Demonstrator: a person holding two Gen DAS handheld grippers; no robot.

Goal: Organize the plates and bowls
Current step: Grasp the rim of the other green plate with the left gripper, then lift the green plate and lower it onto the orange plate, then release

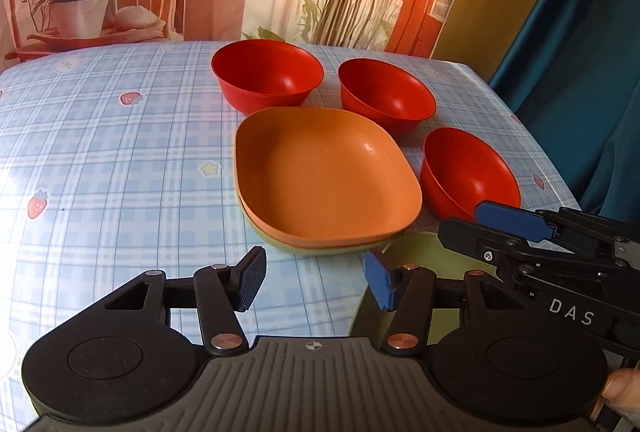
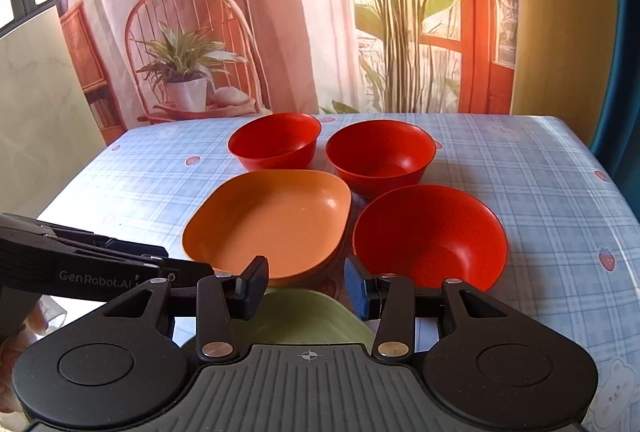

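**Green plate half hidden beneath both grippers**

A pale green plate [image 2: 316, 316] lies near the table edge, mostly hidden behind the right gripper [image 2: 306, 286], whose jaws are spread with nothing between them. The left gripper [image 1: 316, 282] is likewise released and empty. The square orange plastic plate [image 1: 324, 172] sits on a stack whose lower pieces show only as edges. Three round red plastic bowls [image 1: 267, 76] stand separately beside it on the blue checked tablecloth [image 1: 112, 152].
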